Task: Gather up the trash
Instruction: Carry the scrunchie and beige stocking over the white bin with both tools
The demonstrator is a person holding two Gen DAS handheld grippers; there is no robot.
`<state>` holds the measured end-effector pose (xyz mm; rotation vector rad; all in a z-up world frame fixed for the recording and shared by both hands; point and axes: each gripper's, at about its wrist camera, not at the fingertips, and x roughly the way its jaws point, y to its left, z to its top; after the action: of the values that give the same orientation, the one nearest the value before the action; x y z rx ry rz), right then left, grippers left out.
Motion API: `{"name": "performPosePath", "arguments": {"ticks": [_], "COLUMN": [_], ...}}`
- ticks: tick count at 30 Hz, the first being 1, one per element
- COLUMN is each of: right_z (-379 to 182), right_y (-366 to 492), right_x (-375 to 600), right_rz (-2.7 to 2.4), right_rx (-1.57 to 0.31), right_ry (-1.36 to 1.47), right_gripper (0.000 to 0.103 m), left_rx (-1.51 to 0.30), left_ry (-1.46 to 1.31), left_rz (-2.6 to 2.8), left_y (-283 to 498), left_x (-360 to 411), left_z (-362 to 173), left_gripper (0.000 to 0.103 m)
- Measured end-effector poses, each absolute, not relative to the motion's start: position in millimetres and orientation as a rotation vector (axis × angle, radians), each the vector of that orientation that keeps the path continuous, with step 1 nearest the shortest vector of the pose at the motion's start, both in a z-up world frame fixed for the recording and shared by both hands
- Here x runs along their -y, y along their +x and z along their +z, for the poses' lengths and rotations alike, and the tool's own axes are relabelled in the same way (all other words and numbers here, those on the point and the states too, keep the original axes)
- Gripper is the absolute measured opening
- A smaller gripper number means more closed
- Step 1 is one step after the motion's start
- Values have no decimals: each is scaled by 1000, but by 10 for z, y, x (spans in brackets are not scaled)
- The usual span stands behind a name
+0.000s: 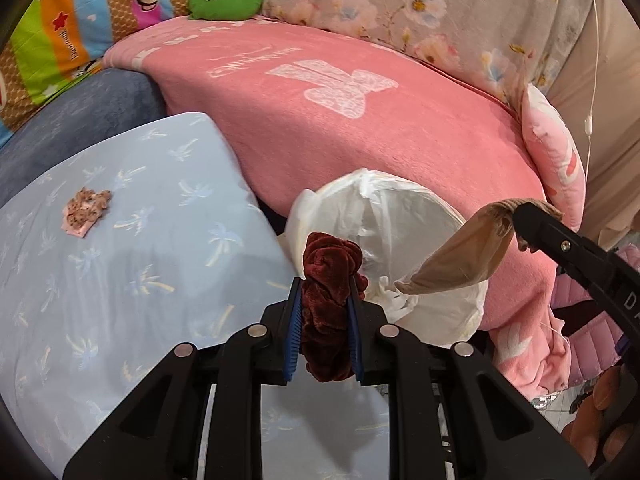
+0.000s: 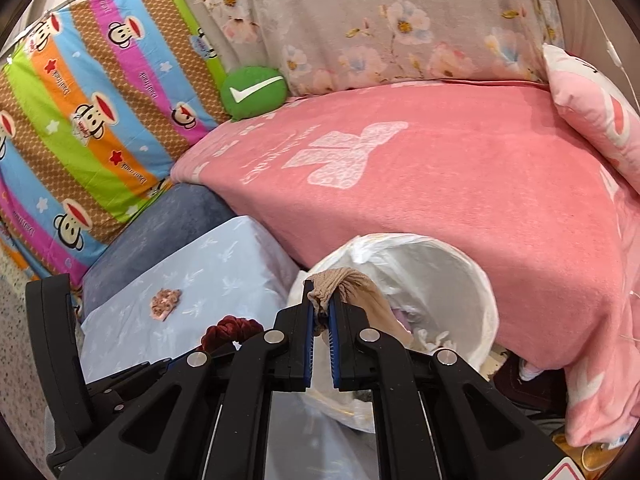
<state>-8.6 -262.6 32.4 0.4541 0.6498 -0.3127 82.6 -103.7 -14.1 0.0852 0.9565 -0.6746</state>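
right gripper clamped on beige stocking, hanging over lined bin mouth | left gripper clamped on maroon scrunchie, bin directly ahead, farther

pink blanket, green cushion, striped monkey-print sheet, floral fabric

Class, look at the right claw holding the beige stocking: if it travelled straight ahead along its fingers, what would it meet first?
Probably the white bin liner of the wastebasket: the right claw, shut on the beige stocking, points at its open mouth. Depth is unclear, though.
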Motion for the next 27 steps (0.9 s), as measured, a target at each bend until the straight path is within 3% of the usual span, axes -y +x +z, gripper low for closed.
{"name": "performPosePath", "arguments": {"ticks": [22,27], "right_z": [261,259], "right_y": [9,-3], "right_x": [3060,3089], "right_rz": [-386,-398], "right_rx": [-677,-681], "right_ry": [473,473], "right_gripper": [6,6], "left_rx": [-988,-982], "left_ry": [148,152], "left_rz": [-780,-783], "left_y": [927,914], "left_x": [1655,1682], "left_z": [-189,-201], "left_gripper": [22,28]}}
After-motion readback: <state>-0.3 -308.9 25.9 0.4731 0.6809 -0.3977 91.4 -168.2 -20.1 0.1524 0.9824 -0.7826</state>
